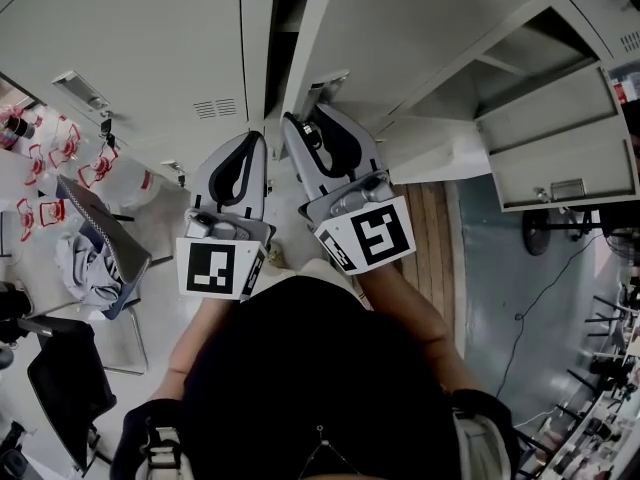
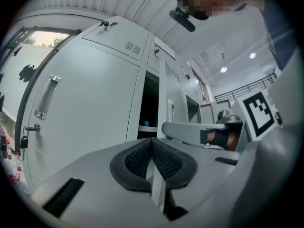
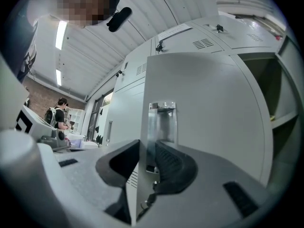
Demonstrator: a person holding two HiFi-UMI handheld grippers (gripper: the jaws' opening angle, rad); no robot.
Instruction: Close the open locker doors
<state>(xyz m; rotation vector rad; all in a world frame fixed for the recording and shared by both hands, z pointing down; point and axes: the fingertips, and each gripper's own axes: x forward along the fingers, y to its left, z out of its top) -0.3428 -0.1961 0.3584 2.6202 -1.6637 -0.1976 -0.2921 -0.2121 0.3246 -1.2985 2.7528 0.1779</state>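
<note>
The right gripper (image 3: 148, 148) is clamped on the free edge of the ajar locker door (image 3: 204, 103), at its recessed handle (image 3: 161, 120). The left gripper (image 2: 153, 144) has its jaws together, empty. The operator should follow the hinge arc and let go before the frame.

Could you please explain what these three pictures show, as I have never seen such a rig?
A person holds a two-jaw gripper in each hand; there is no robot. The head view looks down from the person's head at both, facing grey lockers. The other two views come from cameras riding on each gripper. The left gripper has its jaws together on nothing. The right gripper is closed on the edge of an open locker door, by its handle.
</note>
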